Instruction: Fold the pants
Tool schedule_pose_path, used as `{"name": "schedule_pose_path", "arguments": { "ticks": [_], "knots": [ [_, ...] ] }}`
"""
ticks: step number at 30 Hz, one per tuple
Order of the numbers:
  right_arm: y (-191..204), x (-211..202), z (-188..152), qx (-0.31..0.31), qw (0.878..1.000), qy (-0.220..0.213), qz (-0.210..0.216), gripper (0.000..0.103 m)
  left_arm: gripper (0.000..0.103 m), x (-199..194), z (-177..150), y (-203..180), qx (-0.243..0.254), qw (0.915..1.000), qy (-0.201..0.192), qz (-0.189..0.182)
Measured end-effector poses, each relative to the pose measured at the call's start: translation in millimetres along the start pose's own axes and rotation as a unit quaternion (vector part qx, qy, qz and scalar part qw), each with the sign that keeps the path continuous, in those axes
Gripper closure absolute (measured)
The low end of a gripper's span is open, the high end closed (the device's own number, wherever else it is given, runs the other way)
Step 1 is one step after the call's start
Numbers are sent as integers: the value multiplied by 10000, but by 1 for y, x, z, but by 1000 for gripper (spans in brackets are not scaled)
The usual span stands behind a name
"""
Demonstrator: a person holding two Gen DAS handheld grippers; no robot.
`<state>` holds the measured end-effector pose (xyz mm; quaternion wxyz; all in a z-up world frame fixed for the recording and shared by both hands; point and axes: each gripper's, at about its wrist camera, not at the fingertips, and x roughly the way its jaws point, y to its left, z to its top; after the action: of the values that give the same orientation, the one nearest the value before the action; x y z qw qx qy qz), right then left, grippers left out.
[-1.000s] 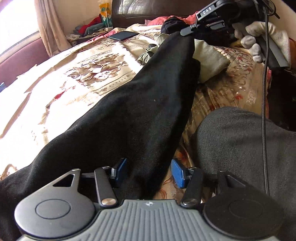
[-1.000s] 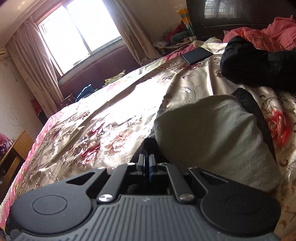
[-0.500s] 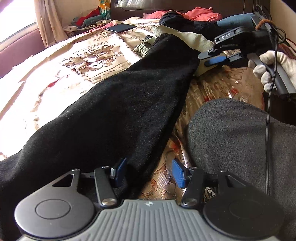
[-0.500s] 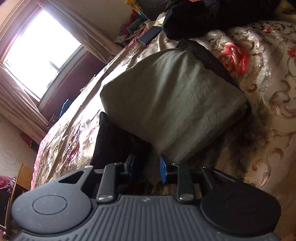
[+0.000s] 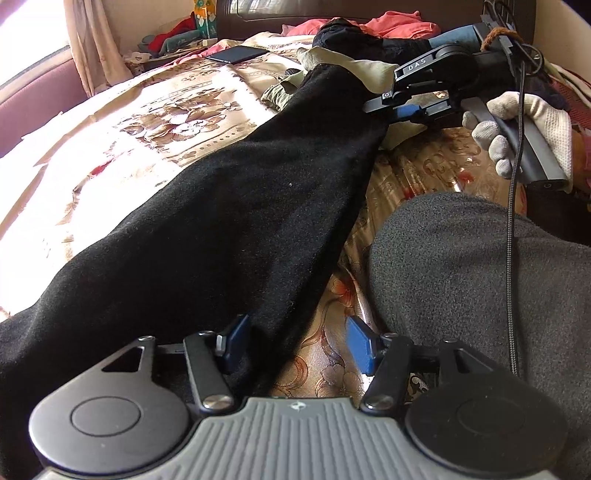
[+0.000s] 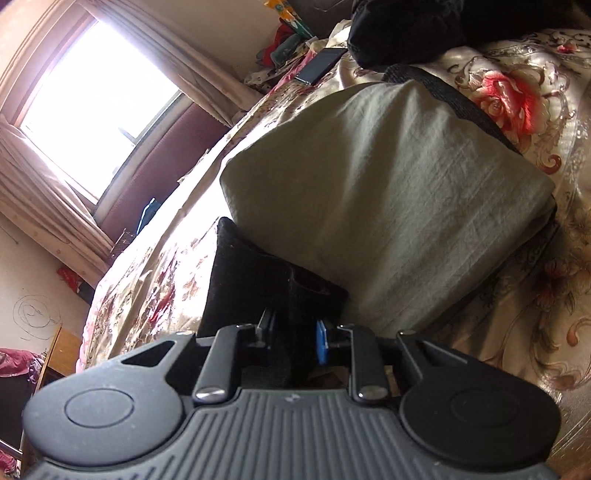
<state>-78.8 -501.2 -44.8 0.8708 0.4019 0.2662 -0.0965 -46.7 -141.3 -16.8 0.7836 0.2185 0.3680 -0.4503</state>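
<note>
Black pants (image 5: 229,221) lie stretched along the floral bedspread (image 5: 155,122), from near my left gripper to the far right. My left gripper (image 5: 295,343) is open, its jaws wide apart over the near edge of the pants. My right gripper (image 5: 391,110) shows in the left wrist view at the far end of the pants, held by a gloved hand (image 5: 517,125). In the right wrist view my right gripper (image 6: 293,336) is open, with the black pants end (image 6: 258,280) lying loose between its jaws.
A folded grey-green garment (image 6: 388,192) lies right beside the pants' far end. A dark clothes pile (image 5: 362,37) and pink cloth (image 5: 399,27) sit near the headboard, with a phone (image 5: 236,54). The person's grey-clad knee (image 5: 461,277) is at the right.
My right gripper went from shut on the pants end to open, and it lowered the end down onto the bed. The pants now lie flatter. My left gripper stayed open.
</note>
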Motion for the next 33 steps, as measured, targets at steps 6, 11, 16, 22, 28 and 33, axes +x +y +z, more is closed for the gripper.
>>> {"name": "schedule_pose_path", "arguments": {
  "ticks": [6, 11, 16, 22, 28, 33],
  "knots": [
    [-14, 18, -7, 313, 9981, -29, 532, 53, 33, 2, -1, 4, -87, 9999, -43, -40],
    [-8, 20, -12, 812, 9896, -41, 1186, 96, 33, 1, 3, 4, -57, 10000, -29, 25],
    [35, -22, -8, -208, 9869, -678, 1452, 97, 33, 4, 5, 5, -11, 10000, 4, 19],
    [15, 38, -4, 286, 9938, 135, 1067, 77, 33, 7, 10, 4, 31, 9999, -49, 91],
    [23, 21, 1, -247, 9954, -172, 912, 77, 32, 6, 3, 6, -26, 10000, 15, 64],
    [7, -2, 7, -153, 9978, -299, 573, 77, 32, 7, 6, 7, -55, 10000, 8, 51]
  ]
}}
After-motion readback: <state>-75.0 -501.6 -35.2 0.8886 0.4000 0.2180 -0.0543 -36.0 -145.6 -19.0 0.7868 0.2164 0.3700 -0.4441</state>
